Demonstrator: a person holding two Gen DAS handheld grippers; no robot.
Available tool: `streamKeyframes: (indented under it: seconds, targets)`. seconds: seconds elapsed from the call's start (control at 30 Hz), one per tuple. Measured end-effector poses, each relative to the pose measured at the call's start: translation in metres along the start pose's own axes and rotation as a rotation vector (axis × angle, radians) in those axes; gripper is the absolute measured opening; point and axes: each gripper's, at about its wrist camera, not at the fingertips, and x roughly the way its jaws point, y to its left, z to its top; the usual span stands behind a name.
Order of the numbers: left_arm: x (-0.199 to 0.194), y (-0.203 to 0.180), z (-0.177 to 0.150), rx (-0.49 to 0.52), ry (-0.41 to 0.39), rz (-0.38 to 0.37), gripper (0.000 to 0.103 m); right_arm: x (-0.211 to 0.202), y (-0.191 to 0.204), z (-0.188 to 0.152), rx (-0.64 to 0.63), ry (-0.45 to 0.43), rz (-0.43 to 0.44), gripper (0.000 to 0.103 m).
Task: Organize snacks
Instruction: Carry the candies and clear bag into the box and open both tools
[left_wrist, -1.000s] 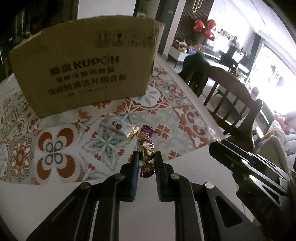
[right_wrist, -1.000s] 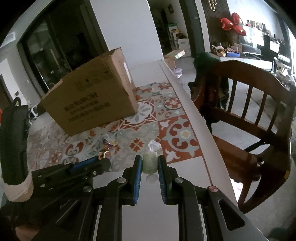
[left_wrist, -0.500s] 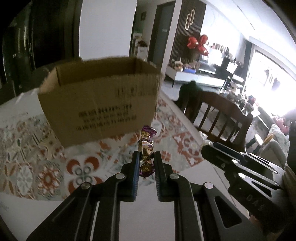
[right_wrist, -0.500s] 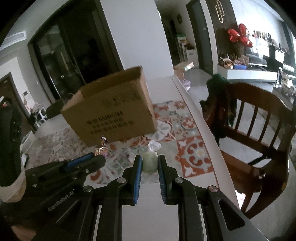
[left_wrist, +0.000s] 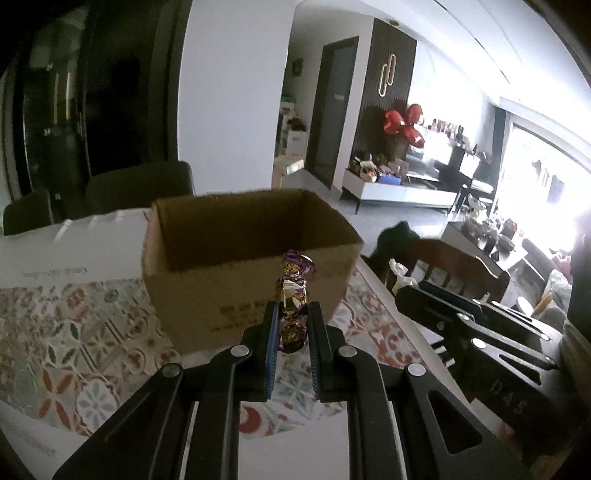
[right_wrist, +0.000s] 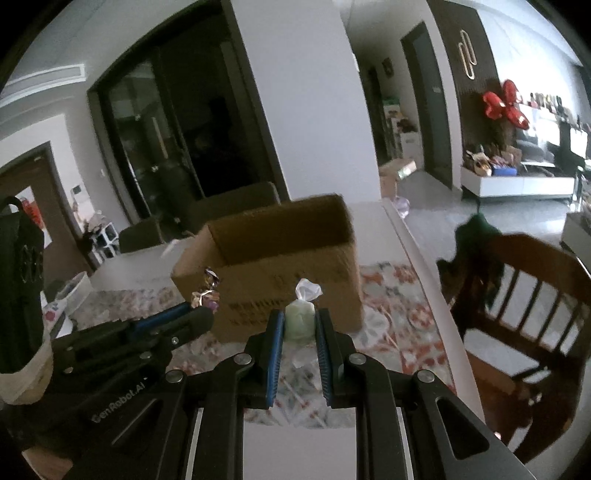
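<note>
Carrying the purple-gold candy (left_wrist: 292, 295), pinched in the left hand-held gripper (left_wrist: 291, 334), and the pale green candy (right_wrist: 300, 322), clamped in the right hand-held gripper (right_wrist: 300, 334), well over the cardboard box (left_wrist: 236, 236) rim before releasing.

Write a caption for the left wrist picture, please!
Left gripper pinches a purple-gold candy before the open cardboard box.

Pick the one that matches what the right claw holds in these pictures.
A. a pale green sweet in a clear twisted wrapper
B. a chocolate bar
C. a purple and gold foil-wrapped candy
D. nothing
A: the right claw is closed on the pale green wrapped sweet, in front of the open cardboard box; the purple and gold candy is in the left claw.
</note>
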Motion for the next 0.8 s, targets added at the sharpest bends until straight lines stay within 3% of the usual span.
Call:
streamKeyframes:
  seconds: [0.37,0.8]
  targets:
    - [0.002,0.026,0.033,0.011,-0.048,0.047,0.016,0.026,0.021,0.048,-0.069,-0.030,0.046,0.019]
    - [0.052,0.055,0.072,0.019,-0.017,0.092,0.016,0.083,0.028,0.086,-0.123,0.008,0.043,0.019]
